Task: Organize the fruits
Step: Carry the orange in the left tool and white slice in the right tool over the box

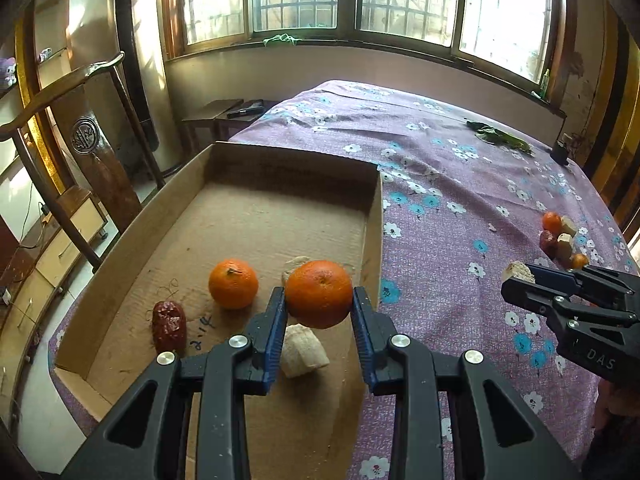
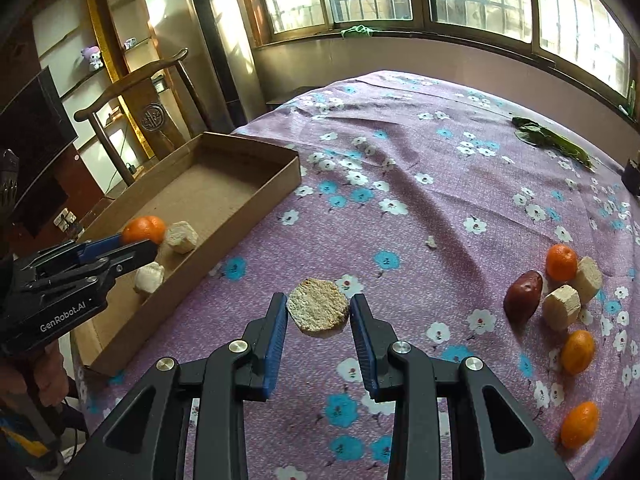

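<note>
My left gripper [image 1: 319,300] is shut on an orange mandarin [image 1: 319,294] and holds it above the near right part of the cardboard tray [image 1: 296,156]. In the tray lie another mandarin [image 1: 233,283], a red date [image 1: 169,326] and a pale peeled chunk [image 1: 302,351]. My right gripper [image 2: 319,314] is shut on a pale cut fruit piece [image 2: 318,307], held above the purple floral cloth [image 2: 420,208]. It also shows in the left wrist view [image 1: 520,274]. A loose group lies at the right: a mandarin [image 2: 561,262], a date [image 2: 523,295], two pale chunks [image 2: 562,306] and two small oranges [image 2: 577,351].
The tray [image 2: 256,208] lies along the table's left edge, with a wooden chair [image 1: 80,120] beside it. Green leaves [image 2: 552,142] lie at the far right of the cloth. A small dark object [image 1: 560,151] stands near the far right edge. Windows run along the back wall.
</note>
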Demonstrator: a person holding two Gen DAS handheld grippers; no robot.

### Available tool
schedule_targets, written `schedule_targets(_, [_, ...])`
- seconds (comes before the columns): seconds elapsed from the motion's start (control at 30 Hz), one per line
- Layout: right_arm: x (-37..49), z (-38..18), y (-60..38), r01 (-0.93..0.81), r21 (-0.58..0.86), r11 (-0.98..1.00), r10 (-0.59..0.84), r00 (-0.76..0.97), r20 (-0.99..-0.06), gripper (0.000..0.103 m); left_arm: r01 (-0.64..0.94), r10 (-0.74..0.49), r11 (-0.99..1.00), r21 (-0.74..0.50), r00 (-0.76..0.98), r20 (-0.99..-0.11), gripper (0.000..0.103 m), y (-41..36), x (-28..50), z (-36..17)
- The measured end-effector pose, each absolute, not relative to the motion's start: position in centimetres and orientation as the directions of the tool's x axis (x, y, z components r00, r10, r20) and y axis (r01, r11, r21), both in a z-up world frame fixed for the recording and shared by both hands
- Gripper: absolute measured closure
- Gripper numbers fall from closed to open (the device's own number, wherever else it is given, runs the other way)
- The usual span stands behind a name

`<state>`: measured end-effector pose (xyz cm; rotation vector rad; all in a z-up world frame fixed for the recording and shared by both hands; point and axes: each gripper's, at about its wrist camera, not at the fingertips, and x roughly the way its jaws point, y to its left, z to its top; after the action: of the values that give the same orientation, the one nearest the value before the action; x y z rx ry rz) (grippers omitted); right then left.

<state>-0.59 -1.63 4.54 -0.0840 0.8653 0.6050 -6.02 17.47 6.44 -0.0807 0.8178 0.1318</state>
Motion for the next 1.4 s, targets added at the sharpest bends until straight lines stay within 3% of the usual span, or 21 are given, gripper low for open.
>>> schedule_targets(0.83, [-2.1,6.0,9.7,-0.696,0.111,0.709,0.517,0.407,-0.753,0.068,-0.272,0.175,0.962,-0.019,0.669,-0.722,0.072,25.5,-7.8,6.7])
schedule_targets(1.4, [2.1,5.1,14.3,-0.722,0.101,0.684,0.508,0.372,-0.777,0.068,-0.273,0.142,0.961,-0.046,0.629,-0.764,0.072,28.6,-1.5,6.4])
